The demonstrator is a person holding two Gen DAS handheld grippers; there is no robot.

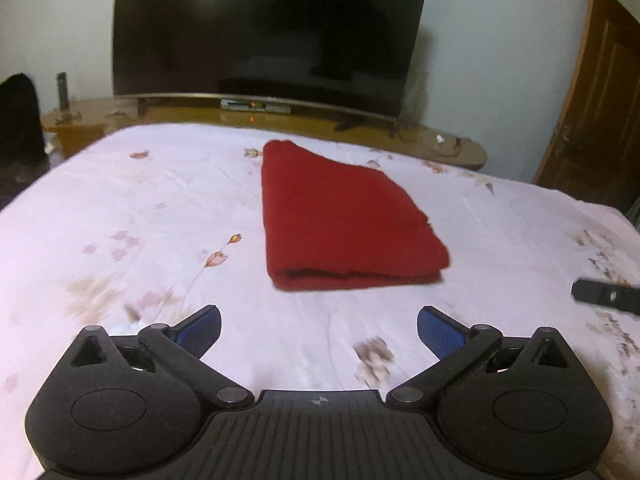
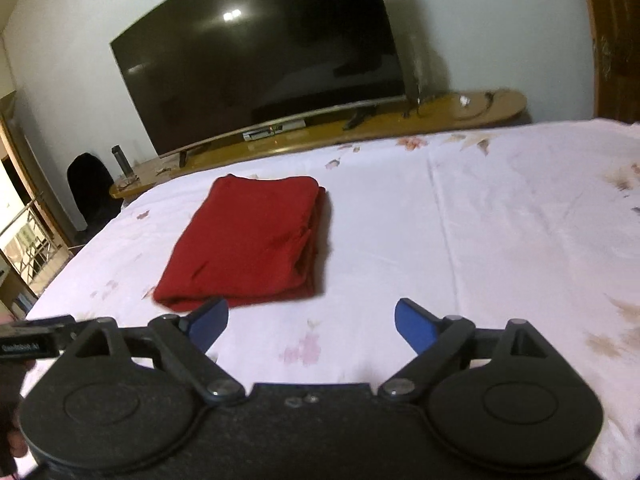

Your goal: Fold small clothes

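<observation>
A red garment lies folded into a thick rectangle on the bed's pale floral sheet, its folded edge facing me. My left gripper hovers short of that edge, open, nothing between its blue pads. In the right wrist view the same red garment sits ahead and to the left. My right gripper stands open over bare sheet, its left pad near the garment's near corner without touching. The right gripper's tip shows at the left view's right edge.
A large dark television stands on a low wooden bench just past the bed's far edge. A wooden door is at the right. A dark chair and a window railing lie off the bed's left side.
</observation>
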